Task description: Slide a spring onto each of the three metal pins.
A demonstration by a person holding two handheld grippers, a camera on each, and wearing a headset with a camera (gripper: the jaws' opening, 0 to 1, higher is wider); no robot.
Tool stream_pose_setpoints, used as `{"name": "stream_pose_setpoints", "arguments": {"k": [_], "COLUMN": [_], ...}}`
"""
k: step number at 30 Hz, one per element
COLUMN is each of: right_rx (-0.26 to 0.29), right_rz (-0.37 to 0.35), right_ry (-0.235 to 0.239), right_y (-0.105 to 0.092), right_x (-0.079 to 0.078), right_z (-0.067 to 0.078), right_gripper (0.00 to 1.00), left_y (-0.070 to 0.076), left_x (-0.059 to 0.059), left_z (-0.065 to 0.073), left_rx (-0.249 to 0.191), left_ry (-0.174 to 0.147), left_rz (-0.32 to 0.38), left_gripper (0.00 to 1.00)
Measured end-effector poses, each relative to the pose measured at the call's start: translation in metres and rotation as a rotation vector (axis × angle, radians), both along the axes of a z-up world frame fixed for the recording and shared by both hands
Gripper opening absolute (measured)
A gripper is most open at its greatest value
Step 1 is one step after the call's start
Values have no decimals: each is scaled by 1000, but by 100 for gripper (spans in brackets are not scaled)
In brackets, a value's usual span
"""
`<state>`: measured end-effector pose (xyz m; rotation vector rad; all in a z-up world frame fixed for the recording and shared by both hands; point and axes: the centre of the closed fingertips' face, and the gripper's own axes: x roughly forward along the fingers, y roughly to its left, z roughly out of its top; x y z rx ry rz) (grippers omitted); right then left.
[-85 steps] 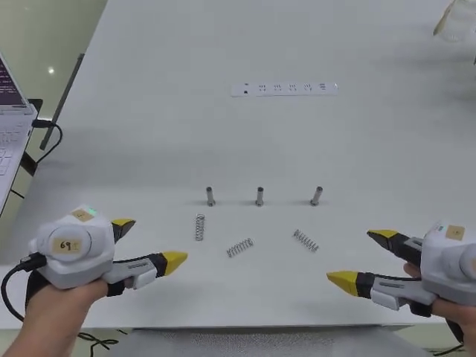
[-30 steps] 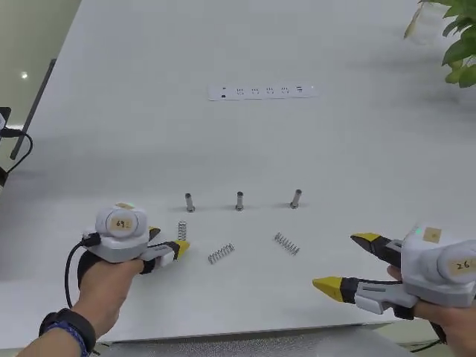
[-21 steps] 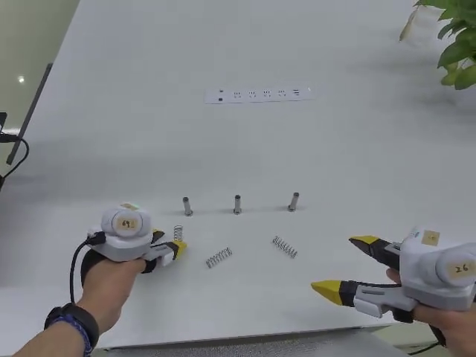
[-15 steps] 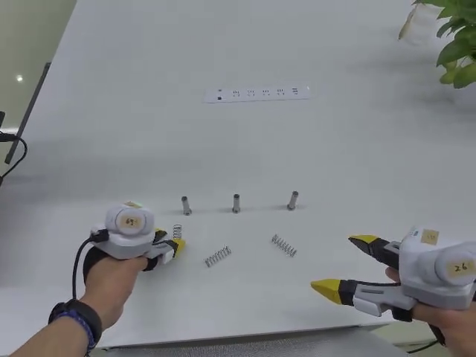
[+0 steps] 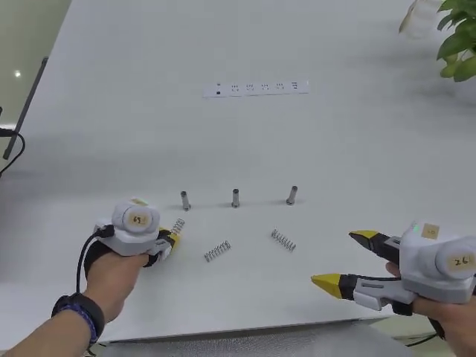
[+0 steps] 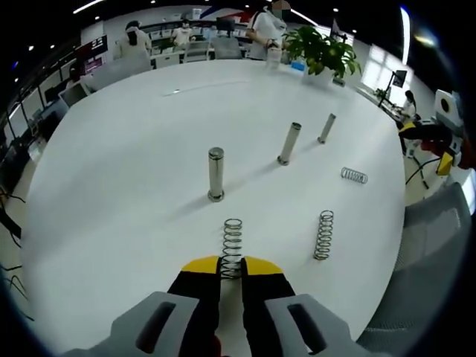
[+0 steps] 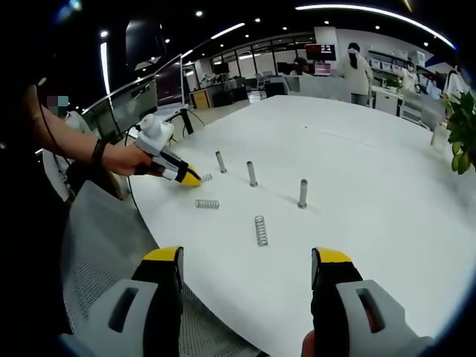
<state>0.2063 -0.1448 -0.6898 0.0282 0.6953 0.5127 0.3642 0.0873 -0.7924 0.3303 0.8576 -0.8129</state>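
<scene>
The spring (image 6: 232,239) is sitting pinched by its near end in the left claw (image 6: 231,266), whose jaws are pressing shut on it. It is pointing at the leftmost pin (image 6: 216,173), just short of it, near the desk's (image 5: 312,141) front edge. Whether its far end is touching the desk cannot be told.

Risks, as judged:
- The hold is taking only the last coils, so the spring is liable to swivel or flick out when tipped upright.
- A tilted approach is likely to snag a coil on the pin's top and may topple the pin.
- Two loose springs (image 5: 217,251) (image 5: 282,239) are lying between the pin row and the front edge, and a low sweep may roll them off.

The right claw (image 7: 248,259) is hanging open at the front edge, holding nothing.
</scene>
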Motion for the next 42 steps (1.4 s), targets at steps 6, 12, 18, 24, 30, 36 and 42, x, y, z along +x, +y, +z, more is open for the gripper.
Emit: {"name": "stream_pose_setpoints", "arguments": {"k": [6,12,18,24,30,36,42], "right_rx": [0,2,2,3,7,12,15], "right_rz": [2,0,-2,-1,3,10,14], "right_ry": [1,-2,-2,-1,2,0,-3], "right_y": [0,0,-1,1,1,4,6], "right_x": [0,1,0,-1,0,2,4], "right_z": [0,1,0,0,-1,-1,1], "right_gripper": [69,68,68,68,68,68,67], "left_y": [1,2,6,10,12,9,2], "left_x": [-3,-5,-7,-5,-7,-7,-6], "left_z": [0,2,9,19,33,49,66], "left_rx": [18,23,19,3,-7,-15,-34], "left_ry": [15,15,7,-9,-26,-59,-83], "left_rz": [-22,-34,-37,-30,-36,-67,-86], "left_gripper": [2,2,2,2,2,2,2]}}
